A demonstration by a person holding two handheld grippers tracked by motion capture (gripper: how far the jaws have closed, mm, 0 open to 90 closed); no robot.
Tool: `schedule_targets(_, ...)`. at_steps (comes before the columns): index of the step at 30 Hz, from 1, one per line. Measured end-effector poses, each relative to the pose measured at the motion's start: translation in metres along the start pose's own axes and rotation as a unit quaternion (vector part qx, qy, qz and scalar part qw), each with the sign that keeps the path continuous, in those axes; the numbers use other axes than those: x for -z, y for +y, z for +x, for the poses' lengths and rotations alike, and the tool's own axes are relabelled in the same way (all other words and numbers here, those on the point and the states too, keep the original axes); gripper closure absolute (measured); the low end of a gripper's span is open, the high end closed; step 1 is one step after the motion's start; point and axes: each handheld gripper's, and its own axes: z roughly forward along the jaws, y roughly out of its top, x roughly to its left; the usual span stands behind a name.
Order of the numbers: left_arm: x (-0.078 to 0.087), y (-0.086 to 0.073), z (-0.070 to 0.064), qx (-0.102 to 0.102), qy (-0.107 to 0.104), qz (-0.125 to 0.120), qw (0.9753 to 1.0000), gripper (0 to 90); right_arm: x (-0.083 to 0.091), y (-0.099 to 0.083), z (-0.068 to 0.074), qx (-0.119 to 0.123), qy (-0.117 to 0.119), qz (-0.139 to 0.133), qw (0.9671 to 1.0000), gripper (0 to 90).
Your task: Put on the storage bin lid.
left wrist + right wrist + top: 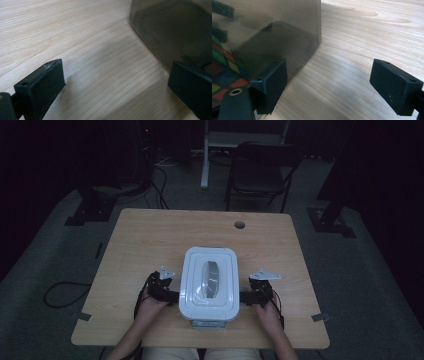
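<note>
- My hands sat nearest cam; left gripper (172, 295) and right gripper (246, 298) flanked the box (208, 282), equally close.
- Both jaws were wide open, gripping nothing.
- Box's long axis ran away from me.

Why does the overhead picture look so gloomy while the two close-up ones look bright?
High view: the room is dim, its edges nearly black; the white lid and table catch the light. Left gripper view: bright wood, soft shadow beside the smoky box. Right gripper view: well lit, with coloured squares showing blurred through the box wall.
</note>
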Motion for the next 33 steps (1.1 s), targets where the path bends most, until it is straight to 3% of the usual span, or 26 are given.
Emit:
schedule_targets(8,-0.005,0.001,-0.006,-0.001,-0.014,0.001,0.9999,1.5,0.003,-0.003,-0.008,-0.009,-0.003,-0.005,0.9999,14.3)
schedule_targets(15,-0.008,0.002,-0.003,-0.010,-0.027,-0.019,0.9994,1.3,0.006,-0.007,-0.012,-0.021,-0.015,-0.009,0.9996,12.9)
schedule_targets(24,0.012,0.003,0.006,-0.017,-0.011,-0.050,0.9986,1.3,0.011,-0.011,-0.017,-0.026,-0.034,-0.011,0.9990,12.9)
schedule_targets(33,0.022,-0.005,0.021,0.009,-0.013,-0.056,0.9983,1.3,0.021,-0.018,-0.023,-0.032,-0.031,-0.011,0.9989,12.9)
